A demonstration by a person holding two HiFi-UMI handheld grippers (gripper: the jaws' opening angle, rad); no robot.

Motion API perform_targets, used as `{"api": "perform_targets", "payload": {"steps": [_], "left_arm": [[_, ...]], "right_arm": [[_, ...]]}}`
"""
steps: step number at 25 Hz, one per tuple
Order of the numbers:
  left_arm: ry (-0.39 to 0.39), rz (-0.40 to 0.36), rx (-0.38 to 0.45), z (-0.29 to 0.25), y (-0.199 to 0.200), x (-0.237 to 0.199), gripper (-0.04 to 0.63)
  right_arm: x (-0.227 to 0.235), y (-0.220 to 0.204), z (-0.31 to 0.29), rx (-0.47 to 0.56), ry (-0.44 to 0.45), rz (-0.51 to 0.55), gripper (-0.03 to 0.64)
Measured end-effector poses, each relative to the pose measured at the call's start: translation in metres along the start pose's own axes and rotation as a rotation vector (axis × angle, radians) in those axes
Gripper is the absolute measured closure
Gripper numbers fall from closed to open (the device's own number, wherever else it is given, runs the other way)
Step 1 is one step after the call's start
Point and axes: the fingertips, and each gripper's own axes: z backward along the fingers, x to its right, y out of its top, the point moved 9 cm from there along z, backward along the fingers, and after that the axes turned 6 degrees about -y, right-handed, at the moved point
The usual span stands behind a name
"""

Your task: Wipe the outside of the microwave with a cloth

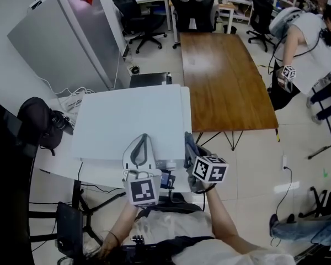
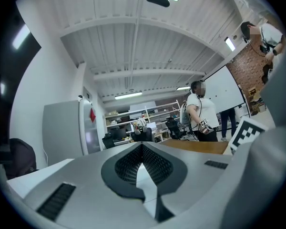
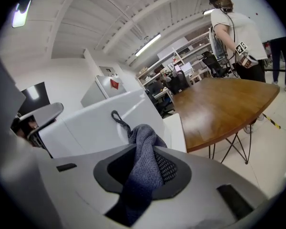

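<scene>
While the right gripper is clamping its jaws shut on a blue-grey cloth, the left gripper is hanging beside it with its jaw tips together and nothing between them. The cloth is bunching up between the right pads, a fold of it is standing above the tips, and a thin hanging loop is sticking out toward the white surface ahead. In the head view both grippers are sitting at the near edge of a broad white flat top. This is probably the upper face of the microwave, but no view is showing its door or sides, so that is remaining a judgement.

The cloth is looking like a soft, light knit. It is likely going to drape and fold rather than hold a shape, and to drag a little on the smooth casing rather than slip. Bunched as it is now, only a small wad of fabric is reaching past the jaws, so the hard tips may be risking a scrape if the person is pressing steeply. The white body is appearing rigid and heavy enough to stay put under light wiping, and the empty left gripper is standing free to brace it.
</scene>
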Motion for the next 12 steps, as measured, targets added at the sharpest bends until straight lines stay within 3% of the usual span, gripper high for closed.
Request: {"api": "perform_targets", "payload": {"steps": [7,12], "left_arm": [[-0.032,-0.038,0.005,0.003,-0.001,0.005,0.601],[-0.018,-0.013,0.004,0.004,0.0,0.008,0.603]], "right_arm": [[0.036,-0.048,-0.038,-0.133,-0.069,-0.033,0.52],[0.055,-0.073,-0.054,-0.208,-0.11,-0.034,0.52]]}}
